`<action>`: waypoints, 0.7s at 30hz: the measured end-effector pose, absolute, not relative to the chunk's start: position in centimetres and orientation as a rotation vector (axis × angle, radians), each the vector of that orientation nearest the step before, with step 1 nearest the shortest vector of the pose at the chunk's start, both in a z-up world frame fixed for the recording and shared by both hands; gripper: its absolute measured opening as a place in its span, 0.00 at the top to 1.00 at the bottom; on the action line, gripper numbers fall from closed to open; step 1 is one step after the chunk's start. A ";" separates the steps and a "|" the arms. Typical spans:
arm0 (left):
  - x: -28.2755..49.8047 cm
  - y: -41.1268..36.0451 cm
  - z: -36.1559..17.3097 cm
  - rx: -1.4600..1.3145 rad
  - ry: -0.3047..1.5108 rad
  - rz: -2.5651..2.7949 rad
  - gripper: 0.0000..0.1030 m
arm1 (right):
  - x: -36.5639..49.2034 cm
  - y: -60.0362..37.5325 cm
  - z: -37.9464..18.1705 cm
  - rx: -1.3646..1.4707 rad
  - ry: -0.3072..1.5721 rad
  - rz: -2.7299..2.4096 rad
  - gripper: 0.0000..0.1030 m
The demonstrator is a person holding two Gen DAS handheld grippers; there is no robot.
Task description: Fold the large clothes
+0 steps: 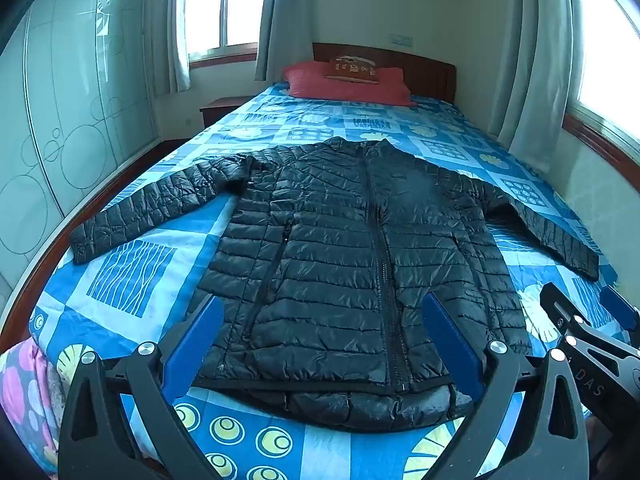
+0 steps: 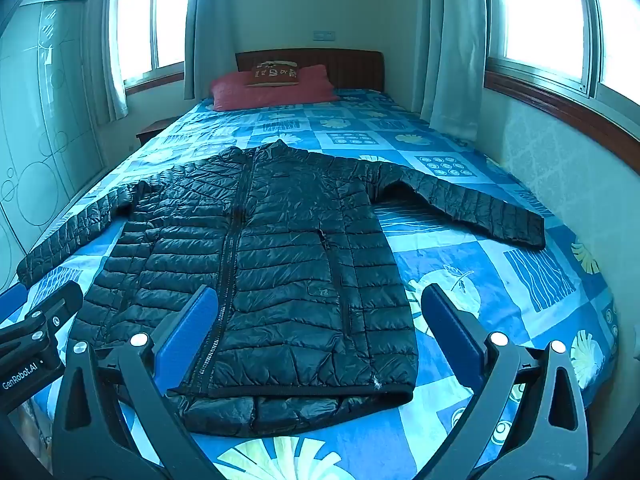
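A black quilted puffer jacket lies flat and zipped on the bed, front up, collar toward the headboard, both sleeves spread out to the sides. It also shows in the right wrist view. My left gripper is open and empty, held above the jacket's hem near the bed's foot. My right gripper is open and empty, above the hem's right side. The right gripper shows at the right edge of the left wrist view. The left gripper shows at the left edge of the right wrist view.
The bed has a blue patterned sheet and a red pillow with a small brown cushion at the wooden headboard. A glass wardrobe stands left. A wall with windows and curtains runs along the right. A nightstand sits beside the bed.
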State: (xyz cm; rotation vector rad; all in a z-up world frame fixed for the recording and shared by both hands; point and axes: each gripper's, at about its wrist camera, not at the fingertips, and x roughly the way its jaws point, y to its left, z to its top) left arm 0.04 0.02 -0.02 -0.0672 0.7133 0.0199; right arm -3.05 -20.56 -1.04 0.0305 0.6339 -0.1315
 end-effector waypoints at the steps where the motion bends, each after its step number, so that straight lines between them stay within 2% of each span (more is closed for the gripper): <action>1: 0.0 0.0 0.0 -0.067 0.711 0.020 0.05 | -3.0 -20.5 -1.0 0.028 0.634 -0.133 0.02; 21: 0.1 0.3 -0.2 -0.065 0.717 0.021 0.05 | -3.2 -19.7 -1.2 0.028 0.635 -0.130 0.02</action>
